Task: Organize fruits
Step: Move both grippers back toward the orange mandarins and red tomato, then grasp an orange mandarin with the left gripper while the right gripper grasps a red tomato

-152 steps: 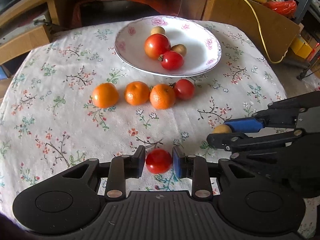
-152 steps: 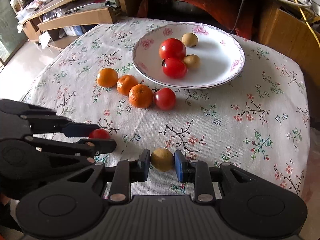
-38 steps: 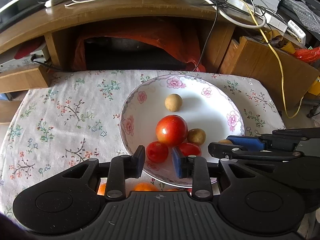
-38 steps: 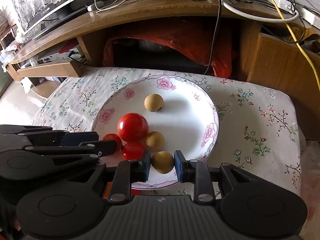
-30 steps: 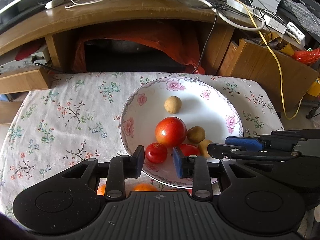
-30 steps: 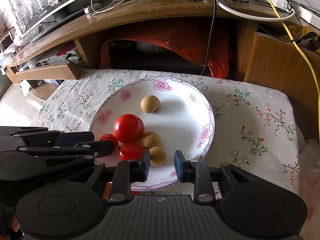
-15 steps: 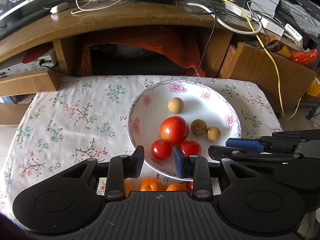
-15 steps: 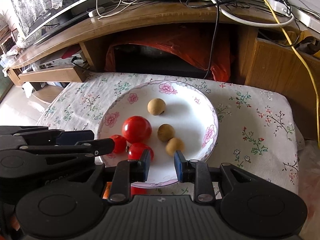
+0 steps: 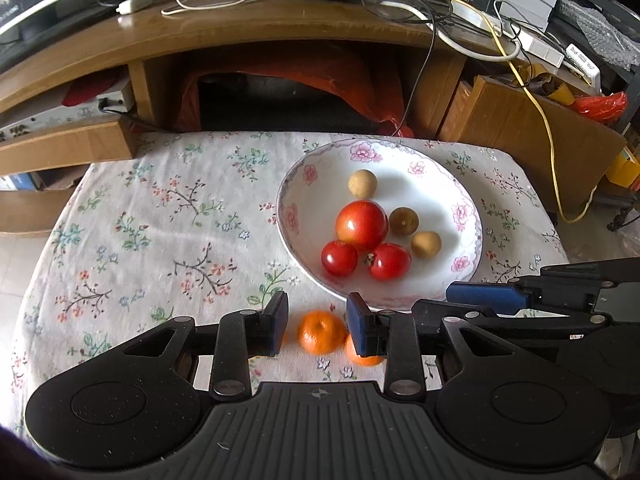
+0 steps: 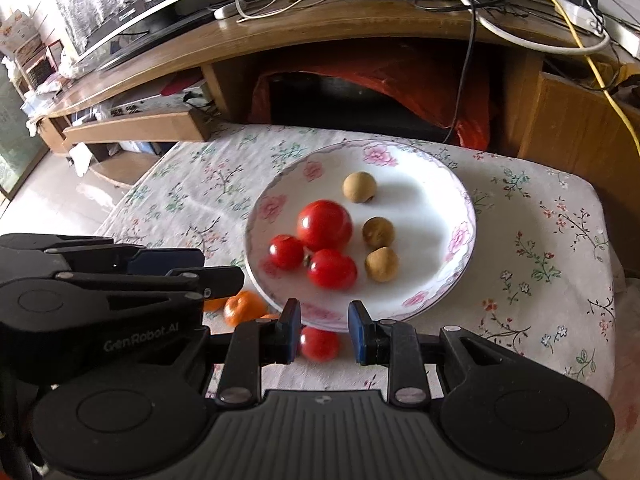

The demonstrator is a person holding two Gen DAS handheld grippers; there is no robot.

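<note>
A white flowered plate [image 9: 468,216] [image 10: 460,200] holds three red tomatoes [image 9: 362,220] [image 10: 324,224] and three small brown fruits [image 9: 426,244] [image 10: 381,263]. Oranges [image 9: 322,331] [image 10: 244,307] lie on the cloth in front of the plate, partly hidden by the grippers. A red tomato [image 10: 319,344] lies on the cloth by the plate's near rim. My left gripper [image 9: 317,322] is open and empty above the oranges. My right gripper [image 10: 323,332] is open and empty above the loose tomato. Each gripper shows at the side of the other's view.
The table wears a flowered cloth [image 9: 160,220] [image 10: 552,248]. A wooden desk [image 9: 240,32] with cables stands behind the table. A wooden board [image 9: 520,120] leans at the back right. A yellow cable [image 9: 548,128] hangs there.
Both grippers have pulled back from the plate and risen. The small tomato and brown fruit they released now lie in the plate. The oranges and loose tomato have come into view.
</note>
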